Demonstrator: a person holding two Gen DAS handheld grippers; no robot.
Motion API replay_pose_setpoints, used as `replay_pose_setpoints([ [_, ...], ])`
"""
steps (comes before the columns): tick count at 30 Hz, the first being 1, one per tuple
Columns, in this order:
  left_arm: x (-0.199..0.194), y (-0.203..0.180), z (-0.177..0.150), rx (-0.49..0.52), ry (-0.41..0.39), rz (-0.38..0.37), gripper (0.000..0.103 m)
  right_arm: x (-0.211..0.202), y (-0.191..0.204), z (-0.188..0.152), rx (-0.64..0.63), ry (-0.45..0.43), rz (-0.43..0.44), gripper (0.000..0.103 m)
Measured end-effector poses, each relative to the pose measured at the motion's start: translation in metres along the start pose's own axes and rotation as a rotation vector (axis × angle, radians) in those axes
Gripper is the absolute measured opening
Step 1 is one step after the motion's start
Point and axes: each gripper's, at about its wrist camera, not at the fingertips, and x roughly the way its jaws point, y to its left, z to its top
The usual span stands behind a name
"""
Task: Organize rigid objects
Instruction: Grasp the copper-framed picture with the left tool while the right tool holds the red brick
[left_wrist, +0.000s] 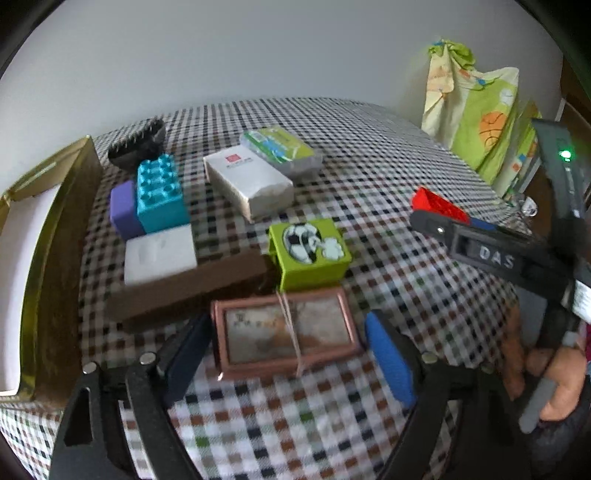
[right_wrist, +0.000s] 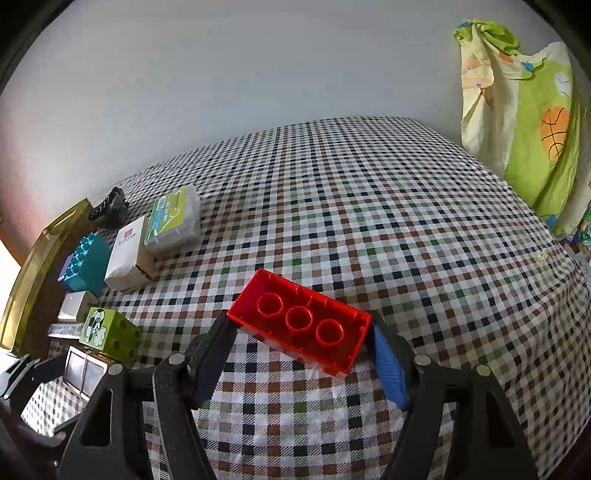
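Note:
My right gripper (right_wrist: 301, 332) is shut on a red brick (right_wrist: 299, 326), its hollow underside facing the camera, held above the checked cloth; it also shows in the left wrist view (left_wrist: 439, 206). My left gripper (left_wrist: 286, 332) is open around a pink picture frame (left_wrist: 286, 332) lying on the table, fingers on either side; I cannot tell if they touch it. Beyond it stand a green brick with a football picture (left_wrist: 310, 251), a brown bar (left_wrist: 192, 288), a white block (left_wrist: 159, 254), a teal brick (left_wrist: 159, 192) and a purple block (left_wrist: 123, 208).
A gold-rimmed box (left_wrist: 48, 236) lies along the left edge. A white carton (left_wrist: 247, 181), a green-labelled plastic case (left_wrist: 282, 149) and a black comb-like object (left_wrist: 138, 142) sit at the back. A green patterned cloth (right_wrist: 524, 122) hangs at the right.

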Motion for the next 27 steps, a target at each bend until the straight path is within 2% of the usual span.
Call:
replay_pose_setpoints([
  [3,0.004,-0.006,0.000,0.034,-0.015,0.038,0.084,0.001,-0.001,0.000,0.007,0.003,0.006,0.072],
  [5,0.003,-0.008,-0.003,0.062,-0.034,0.052,0.081,0.001,-0.002,-0.001,0.012,0.002,0.009,0.072],
  [10,0.001,0.000,-0.001,0.072,-0.037,0.002,0.080,0.000,-0.002,0.000,0.017,0.002,0.010,0.072],
  [16,-0.012,0.016,-0.010,0.031,-0.065,-0.078,0.080,-0.002,-0.006,-0.001,0.038,-0.010,0.003,0.072],
  [19,-0.015,0.016,-0.011,0.020,-0.079,-0.090,0.080,-0.005,-0.006,-0.001,0.045,-0.026,-0.006,0.072],
  [23,-0.036,0.023,-0.013,0.037,-0.139,-0.119,0.080,-0.012,-0.006,-0.003,0.051,-0.060,-0.030,0.072],
  [27,-0.057,0.031,-0.007,0.050,-0.220,-0.103,0.080,-0.023,0.000,-0.006,0.042,-0.112,-0.078,0.072],
])
